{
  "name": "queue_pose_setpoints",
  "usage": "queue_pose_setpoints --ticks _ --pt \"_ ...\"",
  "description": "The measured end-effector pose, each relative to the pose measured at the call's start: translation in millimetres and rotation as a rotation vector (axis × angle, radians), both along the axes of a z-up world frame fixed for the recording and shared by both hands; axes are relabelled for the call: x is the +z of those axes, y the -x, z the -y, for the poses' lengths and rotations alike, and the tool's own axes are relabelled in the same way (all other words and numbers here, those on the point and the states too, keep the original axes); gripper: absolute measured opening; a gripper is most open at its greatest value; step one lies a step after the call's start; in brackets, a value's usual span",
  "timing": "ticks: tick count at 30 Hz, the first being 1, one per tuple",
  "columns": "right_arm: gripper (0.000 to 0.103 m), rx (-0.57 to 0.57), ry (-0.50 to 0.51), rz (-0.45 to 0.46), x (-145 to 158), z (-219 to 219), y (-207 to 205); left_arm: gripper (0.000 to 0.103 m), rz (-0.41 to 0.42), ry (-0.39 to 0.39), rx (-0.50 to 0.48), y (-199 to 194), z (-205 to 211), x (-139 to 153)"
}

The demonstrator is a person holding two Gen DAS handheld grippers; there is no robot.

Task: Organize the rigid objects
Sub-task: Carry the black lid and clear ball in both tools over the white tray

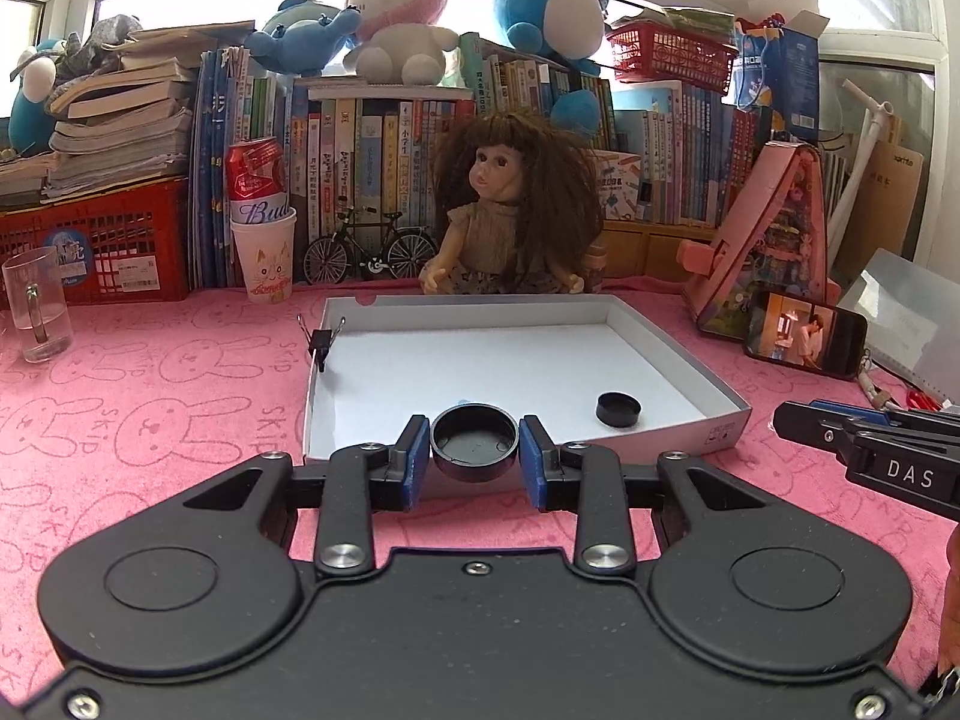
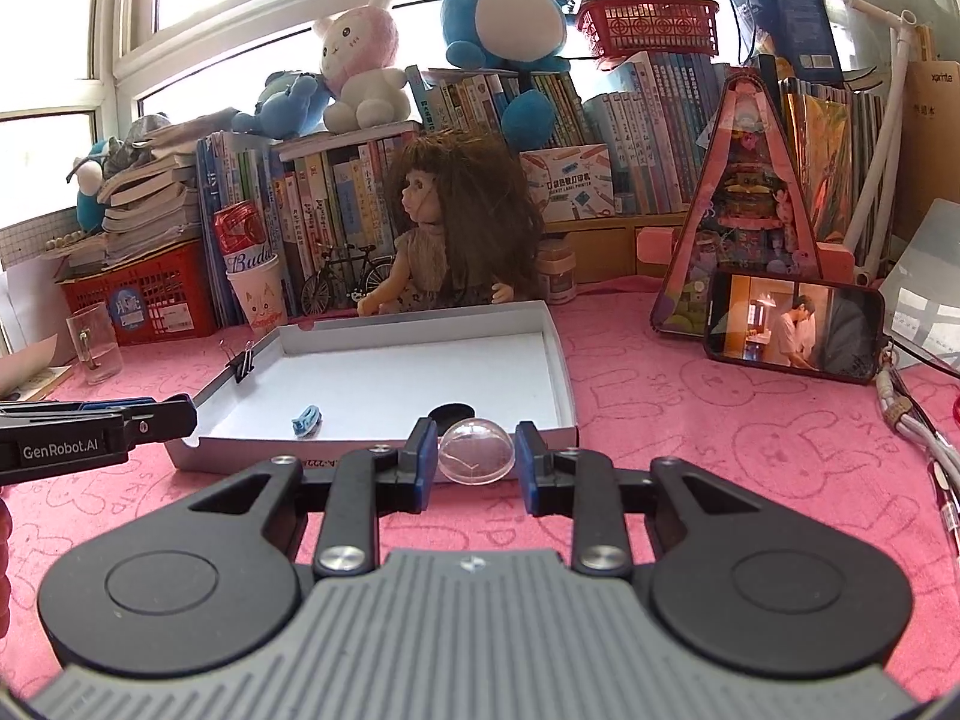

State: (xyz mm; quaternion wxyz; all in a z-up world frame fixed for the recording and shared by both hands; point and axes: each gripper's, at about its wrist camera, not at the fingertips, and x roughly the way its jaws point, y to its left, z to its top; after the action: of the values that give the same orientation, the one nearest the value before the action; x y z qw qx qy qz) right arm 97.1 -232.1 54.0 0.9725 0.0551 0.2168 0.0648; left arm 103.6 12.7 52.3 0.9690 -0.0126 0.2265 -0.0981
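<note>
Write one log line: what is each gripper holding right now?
left gripper: shut on black cap | right gripper: shut on clear dome | white tray: small black lid inside

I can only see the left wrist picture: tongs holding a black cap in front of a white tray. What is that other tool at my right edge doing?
Observer: Those are the right tongs, shut on a clear dome just in front of the white tray.
Operator: Is anything in the tray that I am missing?
Observer: Yes, a small blue thing lies near the front wall. From your side the black cap almost hides it.
</note>
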Motion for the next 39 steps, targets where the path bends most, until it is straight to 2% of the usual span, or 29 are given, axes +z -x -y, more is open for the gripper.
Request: queue_pose_setpoints --ticks 7,16,25,33,39 --pt "0.033 -0.019 0.009 -0.037 -2.4 1.8 -42.3 0.03 -0.014 -0.008 0.034 -43.4 -3.1 3.6" --pt "0.033 -0.024 0.0 -0.138 -19.6 0.5 -95.0 0.03 -0.121 0.002 0.088 -97.5 -9.2 -17.8" --pt "0.033 -0.029 0.01 -0.207 -30.7 -8.8 -120.9 0.03 -0.169 -0.007 0.102 -120.5 -5.6 -34.7" --pt "0.033 -0.014 0.034 -0.231 -33.7 -15.5 -128.3 0.03 -0.196 -0.02 0.103 -129.6 -2.5 -43.2" --pt "0.035 -0.015 0.015 -0.242 -35.2 -13.2 -131.6 0.03 -0.194 -0.029 0.101 -131.2 -0.8 -44.0"
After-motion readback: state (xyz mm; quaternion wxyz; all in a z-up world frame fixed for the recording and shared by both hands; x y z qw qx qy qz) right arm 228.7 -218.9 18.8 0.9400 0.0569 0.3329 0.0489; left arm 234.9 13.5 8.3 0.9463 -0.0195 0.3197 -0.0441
